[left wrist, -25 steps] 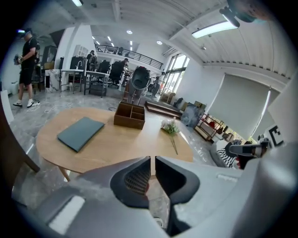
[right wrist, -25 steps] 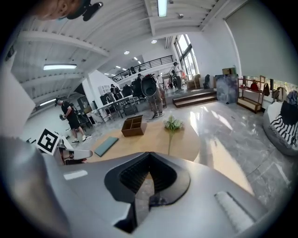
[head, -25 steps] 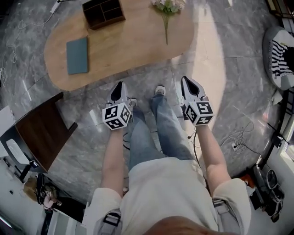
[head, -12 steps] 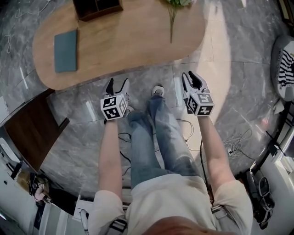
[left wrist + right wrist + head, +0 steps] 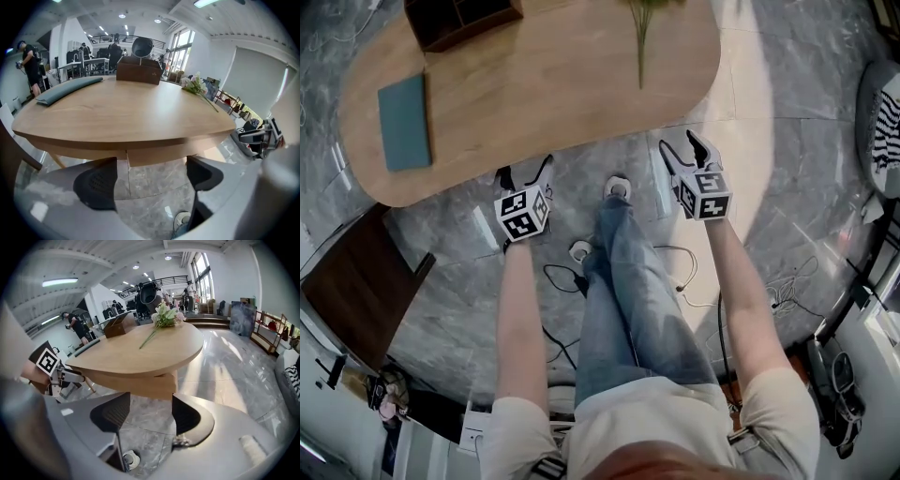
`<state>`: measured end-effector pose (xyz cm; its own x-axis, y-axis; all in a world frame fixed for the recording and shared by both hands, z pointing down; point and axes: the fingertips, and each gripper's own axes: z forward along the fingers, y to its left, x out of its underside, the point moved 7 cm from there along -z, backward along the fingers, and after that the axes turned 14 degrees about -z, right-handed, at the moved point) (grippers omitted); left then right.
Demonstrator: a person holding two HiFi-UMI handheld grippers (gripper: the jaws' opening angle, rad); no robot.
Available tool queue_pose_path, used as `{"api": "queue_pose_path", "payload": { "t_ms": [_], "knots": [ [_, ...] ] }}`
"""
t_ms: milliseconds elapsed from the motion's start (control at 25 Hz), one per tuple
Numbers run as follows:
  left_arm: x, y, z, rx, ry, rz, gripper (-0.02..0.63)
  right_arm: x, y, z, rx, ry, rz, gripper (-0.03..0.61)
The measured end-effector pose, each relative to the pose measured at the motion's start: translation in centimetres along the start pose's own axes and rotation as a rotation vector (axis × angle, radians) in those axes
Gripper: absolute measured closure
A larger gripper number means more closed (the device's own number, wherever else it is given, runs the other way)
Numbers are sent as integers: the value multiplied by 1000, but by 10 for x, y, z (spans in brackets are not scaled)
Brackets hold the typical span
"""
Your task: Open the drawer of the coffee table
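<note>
down by the near edge of the coffee table (image 5: 553,84), the person holds both tools low over the grey floor (image 5: 459,244). the left gripper (image 5: 523,171) is just in front of the table edge. its jaws have just been opening and now stand wide apart, with nothing between them. the right gripper (image 5: 680,145) is near the right end of the table, over a bright patch of floor. its jaws have just been opening too, and they are apart with nothing between them.

the drawer (image 5: 157,157) sits right under the wood top. its flat front looks shut, and a thin line marks its left side. neither tool touches it.

on the table lie a blue-green book (image 5: 403,122) at the left, a dark box (image 5: 459,21) at the far side, and some flowers (image 5: 642,28) with long stems. the person's shoe (image 5: 617,187) rests on the floor between the two tools. wires (image 5: 567,281) curl on the floor near the legs.
</note>
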<state>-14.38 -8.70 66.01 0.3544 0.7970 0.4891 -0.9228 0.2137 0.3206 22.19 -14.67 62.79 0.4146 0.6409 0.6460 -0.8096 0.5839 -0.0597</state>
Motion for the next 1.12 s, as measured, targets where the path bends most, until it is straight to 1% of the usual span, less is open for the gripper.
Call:
{"api": "queue_pose_path", "payload": {
  "t_ms": [120,280,400,480,600,640,800,1120],
  "knots": [
    [0,4,11,-5,-18,13,147,6,-5,19,-30,12,-37,261],
    [-1,3,25,13,-33,75,147,7,-15,40,-25,14,-101,235],
    [-6,3,30,13,-54,57,147,5,-21,50,-16,13,-122,224],
    [-8,3,31,14,-67,50,147,2,-21,56,-23,6,-128,222],
    [-6,-3,32,37,-70,91,147,-1,-21,62,-23,-1,-138,222],
    [-6,-5,33,39,-72,92,147,-2,-22,64,-22,-3,-134,221],
    [-7,-6,33,24,-82,51,147,-4,-23,66,-30,-5,-134,222],
    [-8,-3,34,6,-74,58,149,-4,-21,69,-31,-1,-131,227]
  ]
}}
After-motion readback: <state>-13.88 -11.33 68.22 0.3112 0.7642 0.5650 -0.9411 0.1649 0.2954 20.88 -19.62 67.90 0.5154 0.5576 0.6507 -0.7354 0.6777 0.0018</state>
